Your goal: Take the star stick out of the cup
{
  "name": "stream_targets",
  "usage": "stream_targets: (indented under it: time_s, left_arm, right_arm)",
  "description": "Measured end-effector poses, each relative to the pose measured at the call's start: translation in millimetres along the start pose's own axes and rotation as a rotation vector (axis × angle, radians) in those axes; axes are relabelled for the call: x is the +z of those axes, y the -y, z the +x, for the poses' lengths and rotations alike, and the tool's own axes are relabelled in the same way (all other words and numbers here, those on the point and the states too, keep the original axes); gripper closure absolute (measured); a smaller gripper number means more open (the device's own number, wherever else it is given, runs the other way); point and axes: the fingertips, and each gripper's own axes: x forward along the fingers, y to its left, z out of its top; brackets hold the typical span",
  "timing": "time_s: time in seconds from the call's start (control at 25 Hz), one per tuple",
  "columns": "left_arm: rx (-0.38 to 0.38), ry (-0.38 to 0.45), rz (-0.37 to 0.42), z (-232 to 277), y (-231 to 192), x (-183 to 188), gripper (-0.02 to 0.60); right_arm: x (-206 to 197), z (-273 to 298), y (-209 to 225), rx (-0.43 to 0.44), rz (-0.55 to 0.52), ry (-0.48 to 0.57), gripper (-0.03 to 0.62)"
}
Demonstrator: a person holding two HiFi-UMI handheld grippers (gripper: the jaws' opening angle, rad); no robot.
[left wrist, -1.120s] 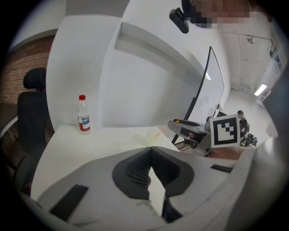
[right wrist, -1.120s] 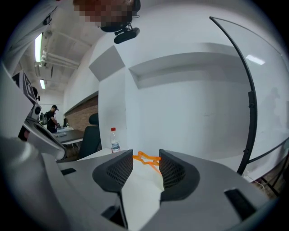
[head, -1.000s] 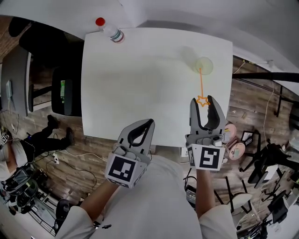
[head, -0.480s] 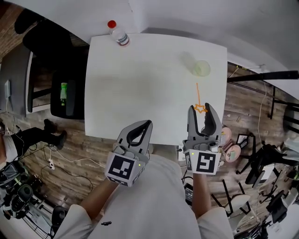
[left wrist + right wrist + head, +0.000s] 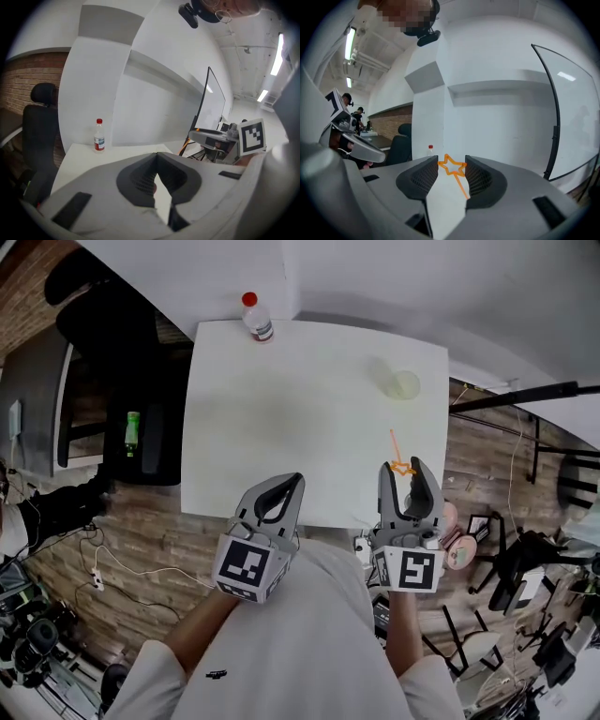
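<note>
Pinched by its star between the pads of the right hand-held gripper (image 5: 451,161): the star stick (image 5: 402,467)! Out of the cup (image 5: 403,384) and well apart from it, up over the near edge of the white surface (image 5: 300,409). Left hand-held gripper (image 5: 157,155) closed tip to tip on nothing (hovering by that same edge). Far back, upright, a bottle (image 5: 257,317).

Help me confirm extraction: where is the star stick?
Head view, right side: the star stick is clamped by its star in the right gripper, clear of the cup.
</note>
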Motion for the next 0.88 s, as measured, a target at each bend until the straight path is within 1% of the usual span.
stream_targets:
  time_s: [0.24, 0.36, 0.64, 0.72, 0.8, 0.88]
  left_arm:
    - [0.024, 0.061, 0.013, -27.0, -21.3, 16.9, 0.578]
    - [0.035, 0.076, 0.005, -36.8, -32.5, 19.0, 0.578]
    - [0.048, 0.126, 0.004, -59.2, -46.0, 25.1, 0.578]
    - [0.051, 0.136, 0.005, -63.8, -51.2, 27.0, 0.578]
    - [0.060, 0.146, 0.006, -68.5, -55.4, 30.8, 0.578]
    - [0.064, 0.157, 0.003, -70.9, -54.3, 34.1, 0.578]
  right_arm:
    - [27.3, -13.1, -28.5, 0.061, -0.008, 0.024, 0.411]
    - [37.1, -17.8, -41.5, 0.082, -0.010, 0.025, 0.411]
    - [49.1, -30.8, -63.2, 0.103, 0.019, 0.059, 0.413]
    - [53.1, -34.1, -64.7, 0.097, 0.049, 0.077, 0.413]
    - [58.9, -36.2, -64.9, 0.112, 0.089, 0.091, 0.414]
    - [66.2, -41.3, -62.3, 0.131, 0.090, 0.102, 0.414]
